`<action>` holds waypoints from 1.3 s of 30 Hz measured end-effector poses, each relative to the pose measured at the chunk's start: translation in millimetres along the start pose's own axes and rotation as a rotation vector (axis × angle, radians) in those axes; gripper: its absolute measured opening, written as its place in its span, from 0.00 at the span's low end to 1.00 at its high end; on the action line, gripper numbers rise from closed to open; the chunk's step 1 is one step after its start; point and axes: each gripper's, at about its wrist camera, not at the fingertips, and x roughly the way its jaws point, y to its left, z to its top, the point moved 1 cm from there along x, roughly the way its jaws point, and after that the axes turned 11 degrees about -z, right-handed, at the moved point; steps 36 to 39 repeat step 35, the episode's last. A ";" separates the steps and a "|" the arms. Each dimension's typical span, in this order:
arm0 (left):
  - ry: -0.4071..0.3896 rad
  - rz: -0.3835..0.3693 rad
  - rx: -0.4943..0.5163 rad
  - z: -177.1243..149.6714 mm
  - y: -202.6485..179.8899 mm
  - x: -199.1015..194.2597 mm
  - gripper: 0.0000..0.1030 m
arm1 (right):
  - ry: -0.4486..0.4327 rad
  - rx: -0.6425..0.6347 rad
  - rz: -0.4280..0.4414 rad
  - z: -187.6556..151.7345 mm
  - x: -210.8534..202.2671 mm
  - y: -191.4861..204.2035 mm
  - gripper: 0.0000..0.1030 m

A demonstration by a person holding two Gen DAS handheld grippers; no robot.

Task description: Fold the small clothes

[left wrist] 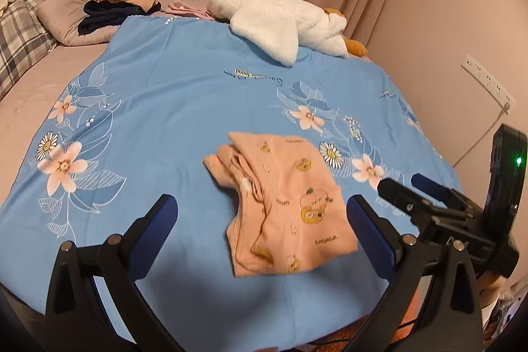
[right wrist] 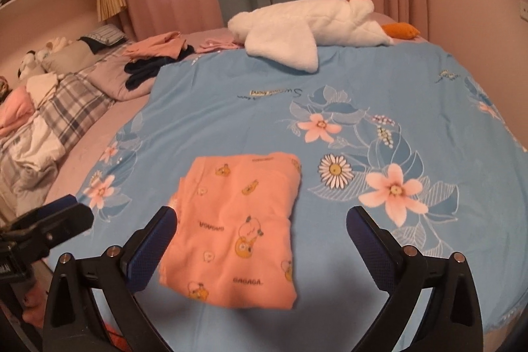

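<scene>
Right now the little pink garment (right wrist: 237,226) is lying flat on the blue flowered sheet (right wrist: 412,81), folded into a neat block, just in front of both grippers and below them. Its long side is running away from the grippers, toward the white plush duck (right wrist: 307,22) at the far end of the bed. The right gripper (right wrist: 260,220) is hanging almost straight over it, so I think this one is nearer. The left gripper (left wrist: 264,208) is sitting a bit more to the left side, where the stacked cloth edges are showing. Both grippers are standing wide open and are holding nothing. The garment is looking soft and thin, with small yellow bears and little words printed on it.
</scene>
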 end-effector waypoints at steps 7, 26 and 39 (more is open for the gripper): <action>0.024 0.030 0.008 -10.3 0.1 0.1 0.99 | -0.016 -0.003 -0.022 -6.5 -12.0 -1.4 0.99; 0.037 0.016 0.011 -24.6 -2.6 -8.2 0.99 | 0.000 -0.024 -0.033 -12.5 -14.4 4.6 0.99; 0.042 0.022 0.023 -28.2 -4.2 -10.7 0.99 | 0.005 -0.026 -0.035 -14.2 -14.6 6.1 0.99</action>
